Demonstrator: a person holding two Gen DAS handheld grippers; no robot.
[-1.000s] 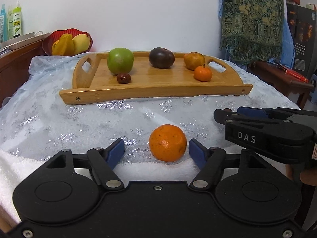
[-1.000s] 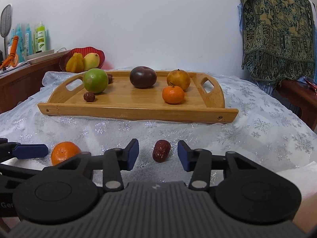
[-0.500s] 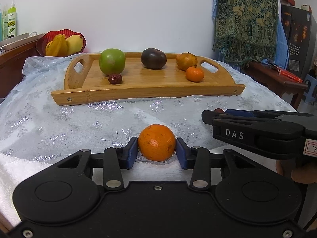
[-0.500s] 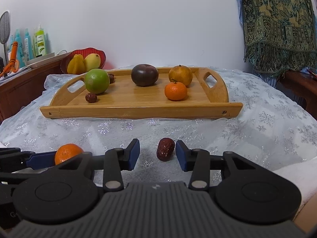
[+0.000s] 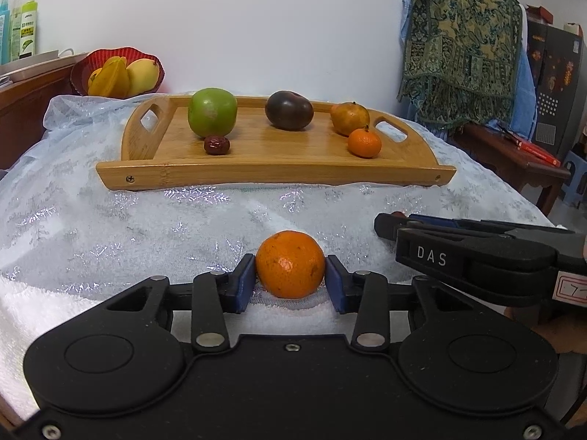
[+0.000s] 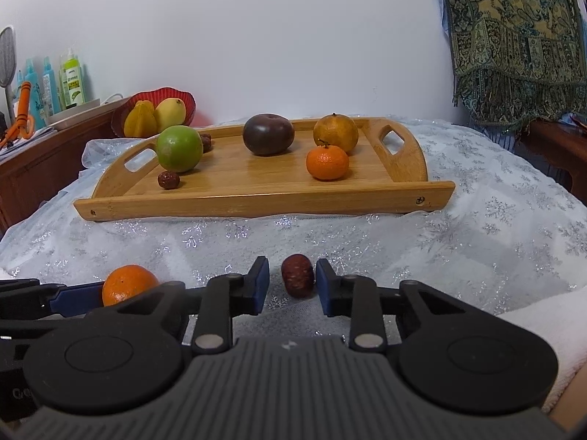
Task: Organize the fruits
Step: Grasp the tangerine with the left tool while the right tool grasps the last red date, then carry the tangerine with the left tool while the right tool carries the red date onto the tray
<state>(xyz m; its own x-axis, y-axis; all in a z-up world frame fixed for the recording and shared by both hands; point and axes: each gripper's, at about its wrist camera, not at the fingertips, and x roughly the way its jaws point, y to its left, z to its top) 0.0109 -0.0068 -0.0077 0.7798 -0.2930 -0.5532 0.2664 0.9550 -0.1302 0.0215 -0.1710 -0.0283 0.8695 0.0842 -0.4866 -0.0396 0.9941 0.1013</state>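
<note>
My left gripper (image 5: 290,281) is shut on an orange tangerine (image 5: 290,264) that rests on the white snowflake cloth. My right gripper (image 6: 291,286) is open with a dark red jujube (image 6: 298,280) lying between its pads; the right pad is close to it, the left pad apart. The tangerine also shows in the right wrist view (image 6: 126,284). Behind stands a wooden tray (image 6: 256,203) with a green apple (image 6: 179,148), a dark plum (image 6: 268,139), a brownish orange (image 6: 335,132), a small tangerine (image 6: 327,162) and a jujube (image 6: 168,179).
A red bowl (image 6: 154,112) with yellow fruit sits behind the tray on the left, by a wooden counter with bottles (image 6: 71,79). A patterned green cloth (image 6: 513,36) hangs at the right. A wooden side table (image 5: 513,154) stands right of the bed-like surface.
My left gripper closed on the tangerine. My right gripper narrowed around the jujube and moved slightly closer to it.
</note>
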